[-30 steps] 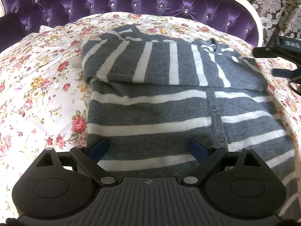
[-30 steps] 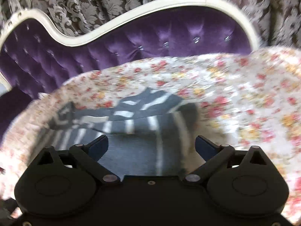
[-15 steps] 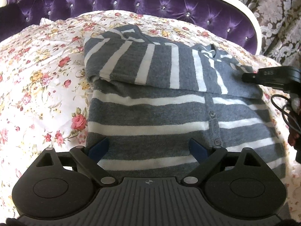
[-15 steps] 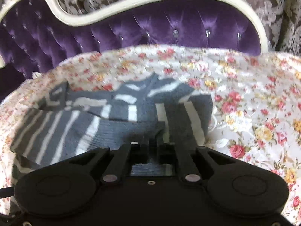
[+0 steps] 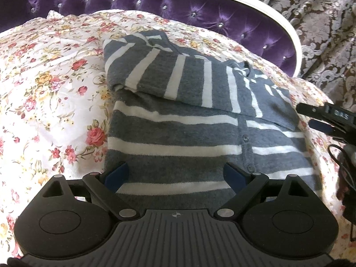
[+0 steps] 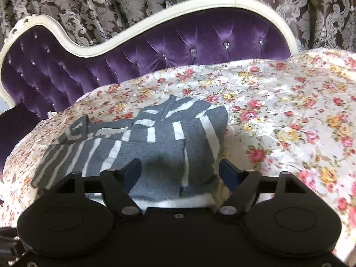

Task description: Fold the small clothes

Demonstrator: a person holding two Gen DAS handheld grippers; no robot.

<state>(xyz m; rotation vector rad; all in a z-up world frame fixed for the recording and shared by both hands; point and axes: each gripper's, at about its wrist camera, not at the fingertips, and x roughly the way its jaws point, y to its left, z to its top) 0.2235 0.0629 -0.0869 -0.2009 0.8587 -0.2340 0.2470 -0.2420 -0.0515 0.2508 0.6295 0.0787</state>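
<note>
grey striped cardigan hem hidden behind left claw.

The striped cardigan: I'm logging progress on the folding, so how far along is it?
Partly done. The striped cardigan lies on the floral sheet with its sleeves already folded across the upper chest. Nothing is gripped: the left hand-held gripper and the right hand-held gripper both hover open over it. Left to do: the body is unfolded, so the hem must be brought up.

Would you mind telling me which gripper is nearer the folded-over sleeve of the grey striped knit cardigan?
Right. The right gripper sits at the folded-over sleeve's end; the left gripper hangs over the cardigan's hem.
</note>
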